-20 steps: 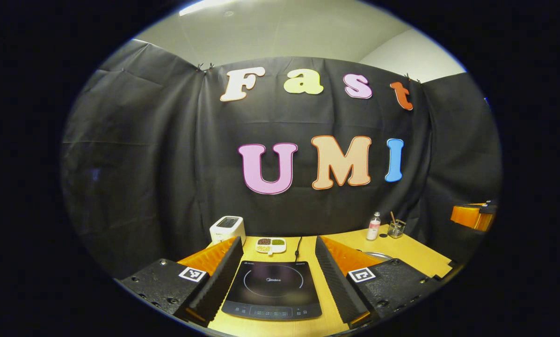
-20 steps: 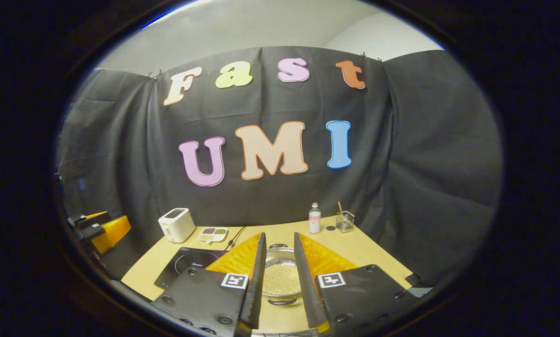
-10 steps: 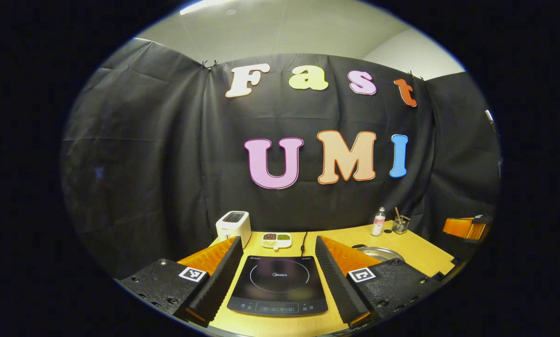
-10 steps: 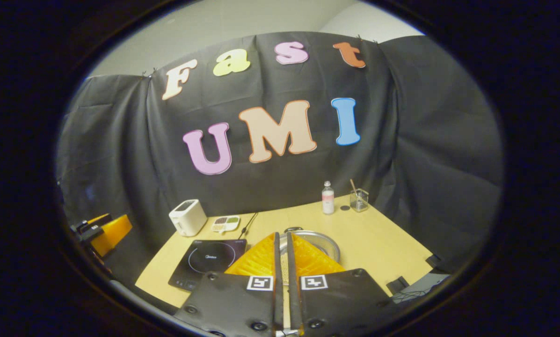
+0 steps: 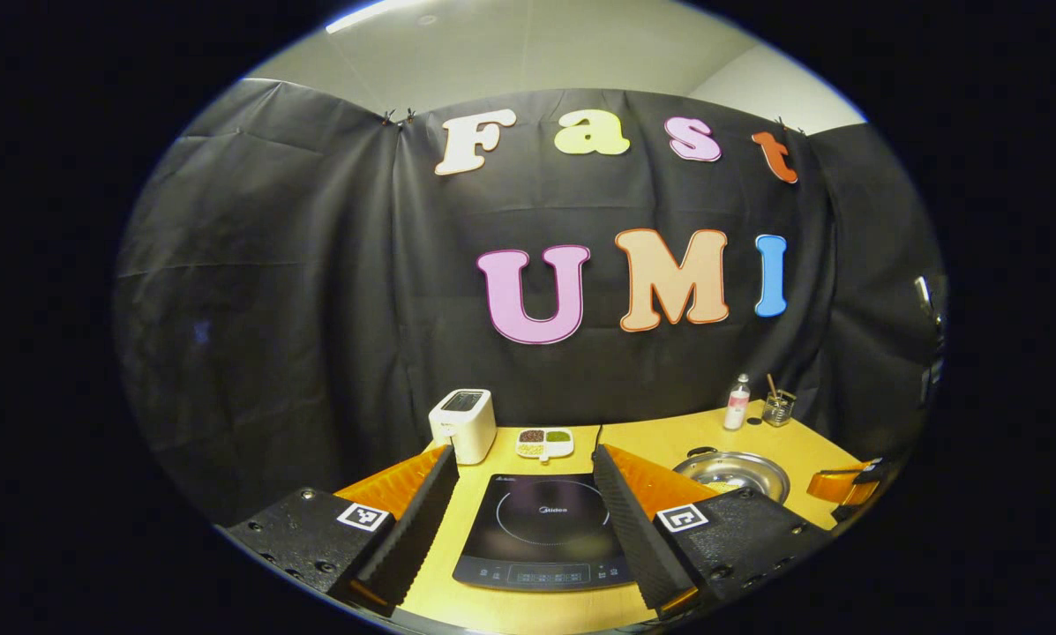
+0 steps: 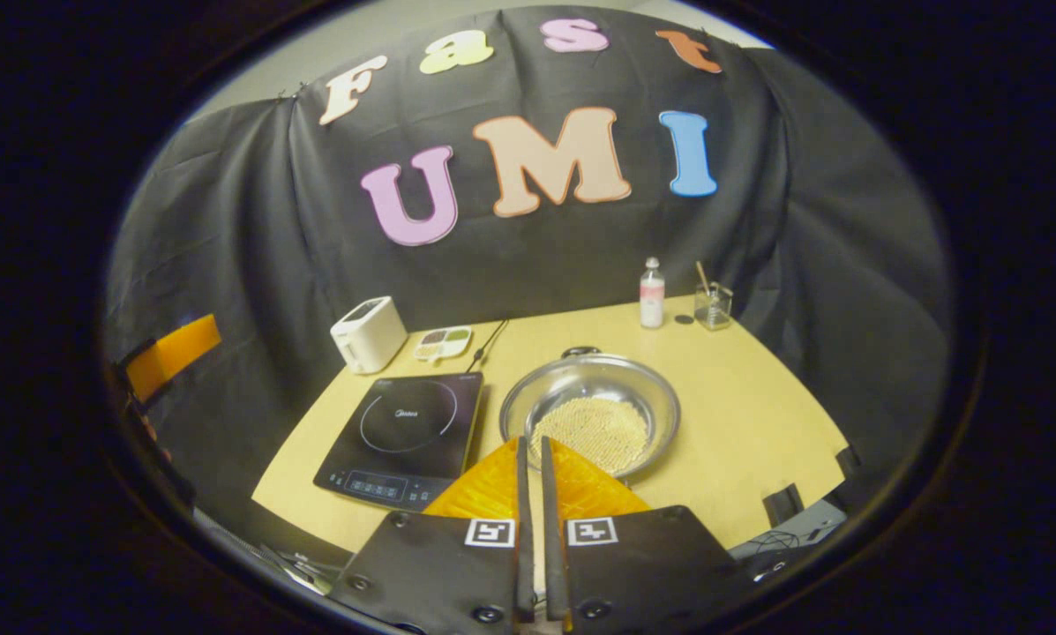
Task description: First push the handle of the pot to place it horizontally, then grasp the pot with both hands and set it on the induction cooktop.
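Table: a light wooden tabletop (image 6: 739, 423) stands in front of a black cloth wall.
Pot: a shallow round stainless-steel pot (image 6: 590, 414) sits on the table, just right of the cooktop and apart from it, with pale small grains heaped in its bottom. In the left gripper view the same pot (image 5: 732, 470) lies far to the right.
Pot handles: 1 dark loop handle (image 6: 580, 352) shows at the far rim; the near rim is hidden behind the right gripper's fingers.
Cooktop: a flat black glass induction cooktop (image 6: 404, 430) with 1 white ring on its top lies on the table's left part, its control strip toward the near edge. In the left gripper view the cooktop (image 5: 545, 527) sits between the left gripper's 2 fingers.
Left gripper: the left gripper (image 5: 521, 466) hangs above the table with its jaws spread wide, gripping nothing.
Right gripper: the right gripper (image 6: 532, 444) is above the near rim of the pot, its jaws drawn to a narrow slit with nothing between them. Whether the tips touch the pot cannot be told.
Far edge: a white 2-slot toaster (image 6: 368, 333), a small white divided dish of beans (image 6: 444, 342), a small clear bottle with a pink label (image 6: 651, 295) and a glass jar with a stick in it (image 6: 712, 305) stand along the back.
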Tool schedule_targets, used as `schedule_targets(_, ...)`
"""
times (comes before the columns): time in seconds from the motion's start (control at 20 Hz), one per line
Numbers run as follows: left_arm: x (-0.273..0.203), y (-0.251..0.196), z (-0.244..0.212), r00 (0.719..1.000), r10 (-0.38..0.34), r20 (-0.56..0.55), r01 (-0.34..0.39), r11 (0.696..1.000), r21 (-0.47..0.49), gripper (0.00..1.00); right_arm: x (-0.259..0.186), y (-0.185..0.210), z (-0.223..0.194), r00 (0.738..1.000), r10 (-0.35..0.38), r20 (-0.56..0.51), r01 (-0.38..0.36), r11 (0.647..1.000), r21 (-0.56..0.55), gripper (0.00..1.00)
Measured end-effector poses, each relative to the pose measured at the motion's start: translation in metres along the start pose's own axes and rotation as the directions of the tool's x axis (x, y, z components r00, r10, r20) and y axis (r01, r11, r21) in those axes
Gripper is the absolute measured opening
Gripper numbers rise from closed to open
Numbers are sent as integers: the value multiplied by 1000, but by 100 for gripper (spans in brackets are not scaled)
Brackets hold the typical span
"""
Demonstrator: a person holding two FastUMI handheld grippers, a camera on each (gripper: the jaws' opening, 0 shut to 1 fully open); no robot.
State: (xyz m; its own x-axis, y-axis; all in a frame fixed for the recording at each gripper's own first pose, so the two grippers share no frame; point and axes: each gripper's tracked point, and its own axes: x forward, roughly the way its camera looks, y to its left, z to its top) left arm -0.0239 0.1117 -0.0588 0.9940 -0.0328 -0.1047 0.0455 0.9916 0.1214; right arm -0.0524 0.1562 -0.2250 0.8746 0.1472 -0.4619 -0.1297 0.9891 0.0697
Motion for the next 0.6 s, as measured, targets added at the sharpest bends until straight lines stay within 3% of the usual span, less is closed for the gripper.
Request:
schedule_targets(0.05, 3, 0, -2, 1000, 7, -7, -7, 1000, -2, 90, 5, 1, -6, 1000, 16, -26, -16, 1000, 7, 0)
schedule_targets(0.1, 6, 0, -3, 1000, 15, -15, -15, 1000, -7, 94, 12, 1, -15, 998, 30, -56, -29, 999, 12, 0)
schedule_targets(0.25, 16, 2, -11, 997, 64, -48, -65, 998, -19, 90, 27, 2, -37, 984, 93, -149, -87, 995, 43, 0)
schedule_targets(0.3, 19, 1, -13, 995, 79, -60, -81, 996, -31, 95, 33, 3, -44, 977, 117, -181, -108, 992, 58, 0)
schedule_targets(0.45, 31, -3, -14, 990, 117, -82, -123, 990, -62, 99, 50, 6, -69, 937, 190, -294, -165, 980, 109, 0)
schedule_targets(0.6, 41, -3, -13, 983, 159, -89, -164, 985, -52, 95, 63, 17, -88, 875, 283, -393, -224, 956, 190, 7)
